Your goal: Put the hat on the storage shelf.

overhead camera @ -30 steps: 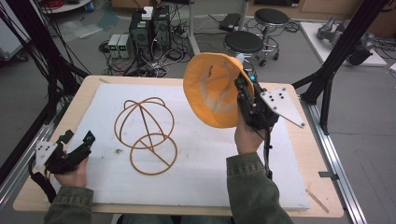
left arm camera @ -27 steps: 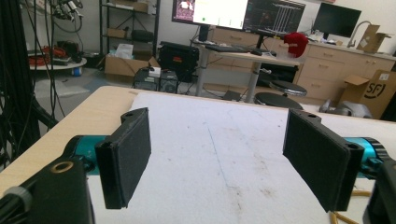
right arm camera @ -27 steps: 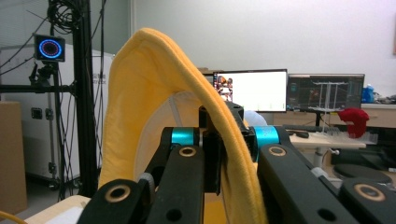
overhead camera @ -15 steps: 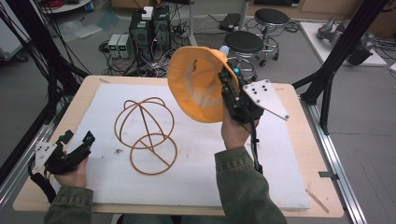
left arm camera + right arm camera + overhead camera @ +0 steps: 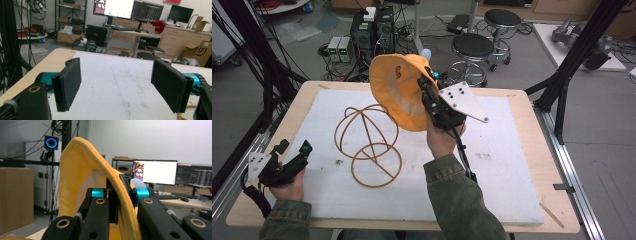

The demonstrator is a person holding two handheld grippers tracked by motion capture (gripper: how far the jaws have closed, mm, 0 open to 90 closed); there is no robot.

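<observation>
High view: wooden table (image 5: 522, 100) topped by a white mat (image 5: 507, 170) with a few dark smudges. Grey floor behind, with two black stools (image 5: 472, 47), computer boxes (image 5: 372, 30) amid tangled cables, and black frame struts at both sides. An orange wire hat stand (image 5: 369, 142) sits on the mat left of centre, its round base ring nearest the person. The right gripper (image 5: 428, 92) is raised above the table's far middle, jaws clamped on the rim of an orange hat (image 5: 399, 90), held tilted with its hollow facing the person, just above and right of the stand, not touching it. The left gripper (image 5: 294, 155) rests low at the near left corner, jaws spread, nothing between them.

Left gripper view: the two black pads (image 5: 67, 83) stand wide apart over bare white mat (image 5: 115, 85). Beyond the table edge are desks, monitors (image 5: 125, 7), cardboard boxes and a stool.

Right gripper view: the hat's (image 5: 75, 175) yellow-orange brim is pinched tight between the jaws; white wall, lit monitors (image 5: 155, 172) behind.

Against a second ago: the hat and right gripper have travelled left, from over the mat's right half toward the stand. Left gripper and stand unchanged.
</observation>
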